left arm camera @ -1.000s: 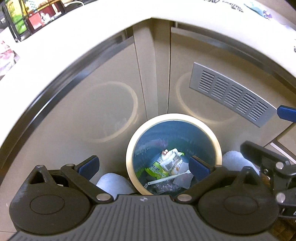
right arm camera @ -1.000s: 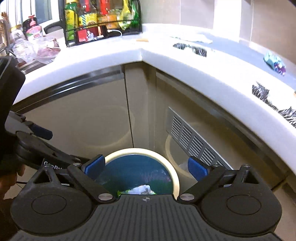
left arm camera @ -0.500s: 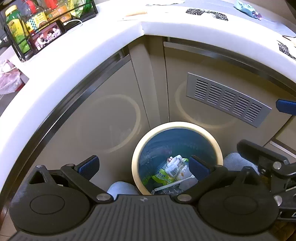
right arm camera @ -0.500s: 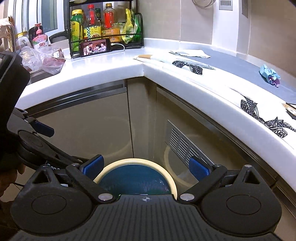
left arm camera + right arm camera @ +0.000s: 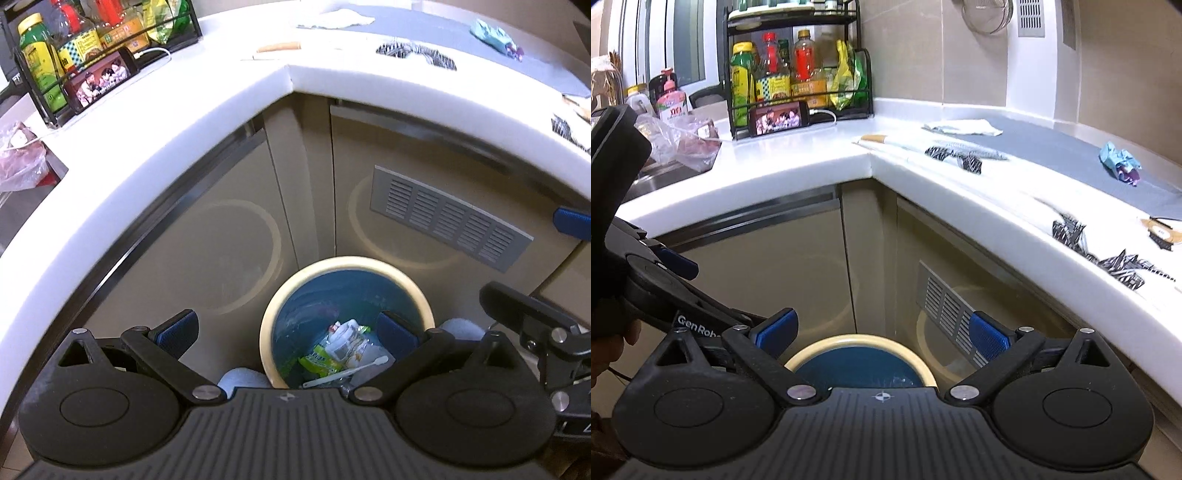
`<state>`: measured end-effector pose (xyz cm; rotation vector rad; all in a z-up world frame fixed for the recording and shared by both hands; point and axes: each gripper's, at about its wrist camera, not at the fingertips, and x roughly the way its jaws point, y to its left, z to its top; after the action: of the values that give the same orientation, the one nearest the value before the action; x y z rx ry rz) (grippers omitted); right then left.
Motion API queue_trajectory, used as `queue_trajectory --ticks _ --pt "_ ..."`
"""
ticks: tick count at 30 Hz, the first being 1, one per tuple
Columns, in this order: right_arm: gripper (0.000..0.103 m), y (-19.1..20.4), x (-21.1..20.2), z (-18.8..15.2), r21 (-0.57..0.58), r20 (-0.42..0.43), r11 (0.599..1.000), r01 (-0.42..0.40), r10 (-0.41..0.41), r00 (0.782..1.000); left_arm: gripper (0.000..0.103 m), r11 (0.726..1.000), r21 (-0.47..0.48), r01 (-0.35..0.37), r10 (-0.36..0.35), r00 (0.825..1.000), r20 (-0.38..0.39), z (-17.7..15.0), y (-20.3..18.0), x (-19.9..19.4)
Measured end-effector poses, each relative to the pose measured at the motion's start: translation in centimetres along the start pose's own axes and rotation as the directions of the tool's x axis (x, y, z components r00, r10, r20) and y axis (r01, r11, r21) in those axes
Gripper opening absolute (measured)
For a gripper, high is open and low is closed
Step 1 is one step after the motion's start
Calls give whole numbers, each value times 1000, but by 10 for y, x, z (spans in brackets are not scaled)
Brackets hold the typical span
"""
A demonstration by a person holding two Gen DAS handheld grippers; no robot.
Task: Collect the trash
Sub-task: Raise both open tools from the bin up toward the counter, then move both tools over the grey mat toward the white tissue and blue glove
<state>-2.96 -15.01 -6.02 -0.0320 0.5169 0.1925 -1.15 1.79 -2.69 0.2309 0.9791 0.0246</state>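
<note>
A round bin (image 5: 347, 261) with a cream rim and blue inside stands on the floor in the cabinet corner. It holds wrappers (image 5: 345, 343) and a white plastic stick. My left gripper (image 5: 287, 330) hangs open and empty above the bin's near left rim. My right gripper (image 5: 882, 330) is also open and empty, higher up, with the bin's rim (image 5: 860, 338) just below it. On the grey mat of the counter lies a crumpled blue wrapper (image 5: 1119, 166). Black-and-white patterned scraps (image 5: 960, 157) lie near the counter's edge, and more scraps (image 5: 1108, 260) lie further right.
The white L-shaped counter (image 5: 812, 162) overhangs beige cabinet doors with a grey vent grille (image 5: 450, 221). A wire rack of bottles (image 5: 798, 81), a phone (image 5: 779, 118) and a plastic bag (image 5: 683, 144) sit at the back left. A white cloth (image 5: 964, 127) lies on the mat.
Both grippers have risen away from the bin, still open. The bin sits lower in both views and more of the countertop shows.
</note>
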Motion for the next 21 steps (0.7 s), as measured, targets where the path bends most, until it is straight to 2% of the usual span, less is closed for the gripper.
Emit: queue_trajectory --ticks 6,13,16,21 --pt "99 -7 -11 11 13 54 1000 4 -5 999 103 1000 10 -7 7 999 45 16 -1 -16" --pt "99 -16 -31 32 17 177 999 32 -34 984 103 1000 26 -17 13 987 163 45 1 -47" --pt "99 -23 -41 46 25 243 998 64 -68 968 103 999 22 -28 23 975 219 60 2 -60" --pt "100 -44 -52 70 64 346 988 142 -156 925 103 999 21 -51 42 956 291 87 5 -71"
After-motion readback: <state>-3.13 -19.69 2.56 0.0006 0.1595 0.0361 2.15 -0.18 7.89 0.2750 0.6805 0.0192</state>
